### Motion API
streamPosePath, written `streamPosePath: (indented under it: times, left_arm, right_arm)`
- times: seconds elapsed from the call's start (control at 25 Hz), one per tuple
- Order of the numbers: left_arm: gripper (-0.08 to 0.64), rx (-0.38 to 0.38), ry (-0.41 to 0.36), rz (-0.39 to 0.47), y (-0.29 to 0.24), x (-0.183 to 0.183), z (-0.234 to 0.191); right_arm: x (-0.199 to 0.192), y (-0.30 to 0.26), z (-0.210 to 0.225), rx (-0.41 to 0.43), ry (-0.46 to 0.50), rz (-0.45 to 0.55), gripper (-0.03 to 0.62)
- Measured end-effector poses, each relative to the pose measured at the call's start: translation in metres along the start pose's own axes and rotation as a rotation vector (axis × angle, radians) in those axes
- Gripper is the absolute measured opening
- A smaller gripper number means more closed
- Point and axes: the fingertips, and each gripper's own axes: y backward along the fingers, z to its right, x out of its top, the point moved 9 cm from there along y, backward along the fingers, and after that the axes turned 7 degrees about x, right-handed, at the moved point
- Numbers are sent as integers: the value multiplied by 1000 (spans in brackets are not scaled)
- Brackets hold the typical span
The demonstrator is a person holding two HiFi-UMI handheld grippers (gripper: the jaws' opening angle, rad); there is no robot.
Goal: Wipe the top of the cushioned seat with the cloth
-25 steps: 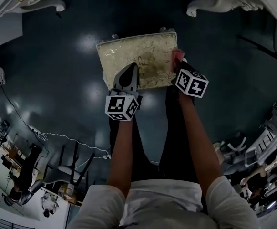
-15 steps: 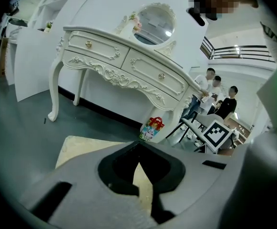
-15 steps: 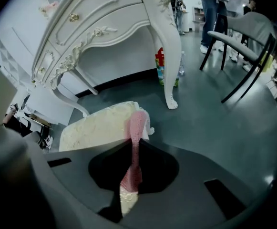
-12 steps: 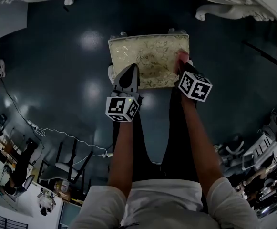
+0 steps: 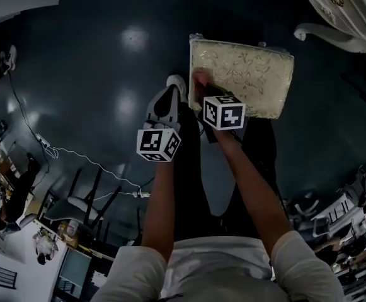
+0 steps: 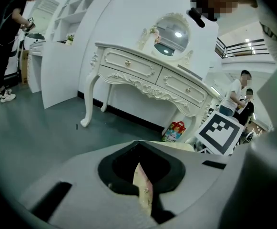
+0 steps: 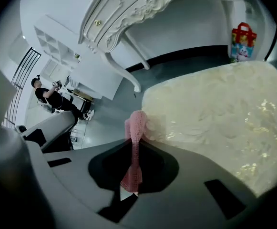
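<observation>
**Desk:** What fills the frame?

**Photographer:** Dark, glossy floor (image 5: 88, 68). A white carved dressing table (image 6: 148, 73) stands at its far side, and a cream, floral-patterned cushioned seat (image 5: 245, 74) sits before it.

**Desk:** And the person?

**Photographer:** Seen from above, arms out, a gripper in each hand. The left gripper (image 5: 169, 92) hangs over the floor just beside the seat's left edge. Its jaws are drawn together, with only a pale sliver in the slit. The right gripper (image 5: 203, 92) reaches over the seat's near left corner.

**Desk:** The cloth?

**Photographer:** Pink cloth (image 7: 137, 123), pinched between the right jaws, its bunched end against the seat top at that left edge.
</observation>
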Motion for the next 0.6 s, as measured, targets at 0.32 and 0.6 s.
streamPosePath:
  times: [0.32, 0.6]
  left_arm:
    - [9, 25, 29, 2, 10, -8, -19]
    - [9, -24, 19, -11, -6, -13, 19]
  right_arm:
    - [-5, -29, -9, -33, 5, -60, 26]
    - [-5, 8, 20, -39, -6, -19, 26]
